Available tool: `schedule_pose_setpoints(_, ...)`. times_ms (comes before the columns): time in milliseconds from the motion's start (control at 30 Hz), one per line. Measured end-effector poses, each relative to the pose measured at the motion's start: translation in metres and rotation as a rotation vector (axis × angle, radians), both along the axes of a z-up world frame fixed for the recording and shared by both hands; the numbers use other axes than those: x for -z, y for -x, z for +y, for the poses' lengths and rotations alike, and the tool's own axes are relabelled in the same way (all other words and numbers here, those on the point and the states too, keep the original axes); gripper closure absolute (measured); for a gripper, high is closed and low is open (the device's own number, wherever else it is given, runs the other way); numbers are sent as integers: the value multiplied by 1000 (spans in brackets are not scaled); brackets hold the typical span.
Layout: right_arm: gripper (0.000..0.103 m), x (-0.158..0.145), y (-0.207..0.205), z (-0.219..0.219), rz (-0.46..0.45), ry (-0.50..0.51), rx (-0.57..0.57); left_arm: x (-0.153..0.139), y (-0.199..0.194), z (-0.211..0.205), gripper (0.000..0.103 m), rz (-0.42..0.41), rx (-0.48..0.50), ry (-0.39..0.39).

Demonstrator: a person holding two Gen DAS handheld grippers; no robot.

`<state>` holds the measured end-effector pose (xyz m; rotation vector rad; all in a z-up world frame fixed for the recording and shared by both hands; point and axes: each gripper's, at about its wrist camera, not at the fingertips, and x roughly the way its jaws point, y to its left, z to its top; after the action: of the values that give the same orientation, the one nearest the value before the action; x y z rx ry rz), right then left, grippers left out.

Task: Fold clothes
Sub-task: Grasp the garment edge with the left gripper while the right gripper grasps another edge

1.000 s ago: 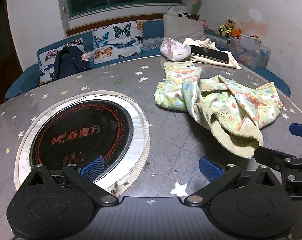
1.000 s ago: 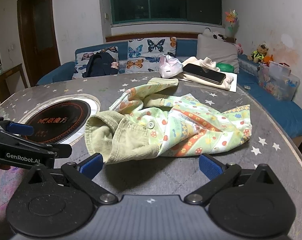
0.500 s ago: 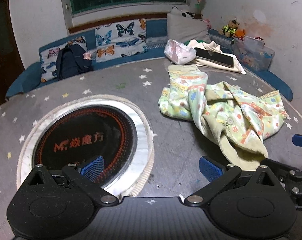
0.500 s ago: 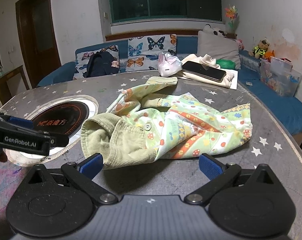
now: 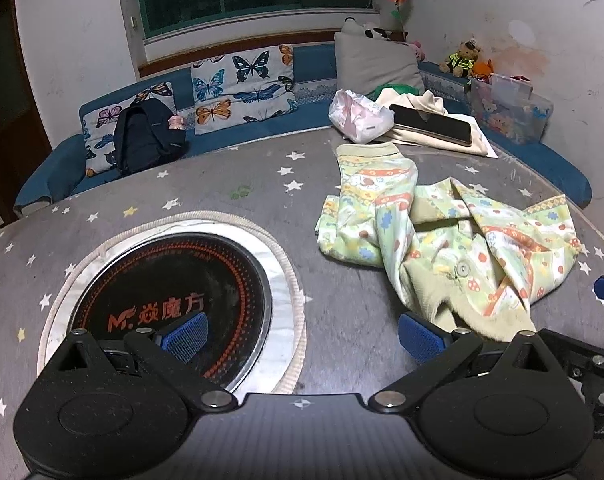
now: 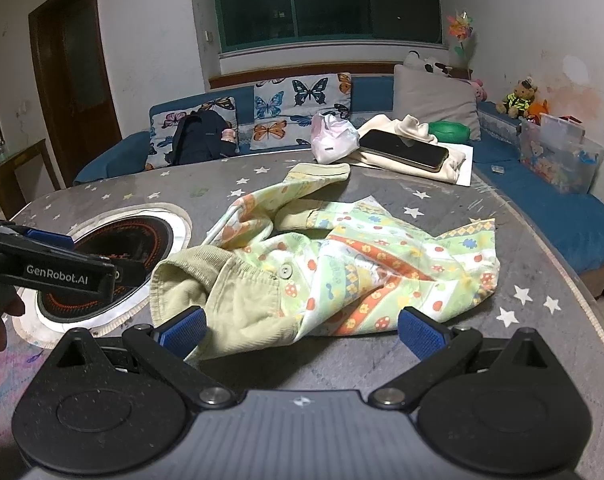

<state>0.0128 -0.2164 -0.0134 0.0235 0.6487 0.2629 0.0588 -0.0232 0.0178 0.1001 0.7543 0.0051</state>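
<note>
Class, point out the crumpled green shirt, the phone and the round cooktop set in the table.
green shirt [image 6: 333, 272], right wrist view, patterned front.
phone [image 6: 403, 150], right wrist view, dark screen.
cooktop [image 5: 170, 300], left wrist view, black glass.

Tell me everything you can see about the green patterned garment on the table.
The garment is small and pale green, printed with mushrooms, flowers and orange stripes, with plain ribbed olive trim and a round button. It looks like soft cotton. It lies crumpled and unfolded on the star-patterned table, one sleeve stretched toward the far edge. Both grippers are open; the right gripper is closest, apparently not gripping it.
</note>
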Motion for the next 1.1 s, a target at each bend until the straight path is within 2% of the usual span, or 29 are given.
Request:
schedule_pose_setpoints(167, 0, 3, -8, -2, 12, -3, 3, -6, -12, -4, 0, -10, 13, -9)
schedule_pose_setpoints(433, 0, 11, -24, -3, 43, 4, 9, -13, -36, -20, 0, -8, 85, -12)
schedule_pose_setpoints(633, 1, 19, -35, -5, 73, -3, 23, -10, -58, -34, 0, 23, 104, -15)
schedule_pose_setpoints(833, 5, 24, -43, -8, 94, -9, 31, -8, -81, -44, 0, 29, 115, -11)
schedule_pose_setpoints(933, 8, 26, -46, -11, 104, -19, 34, -6, -91, -50, 3, 25, 126, -8)
schedule_pose_setpoints(1100, 11, 31, -50, -12, 121, -30, 25, 2, -105, -57, 14, 33, 138, -16)
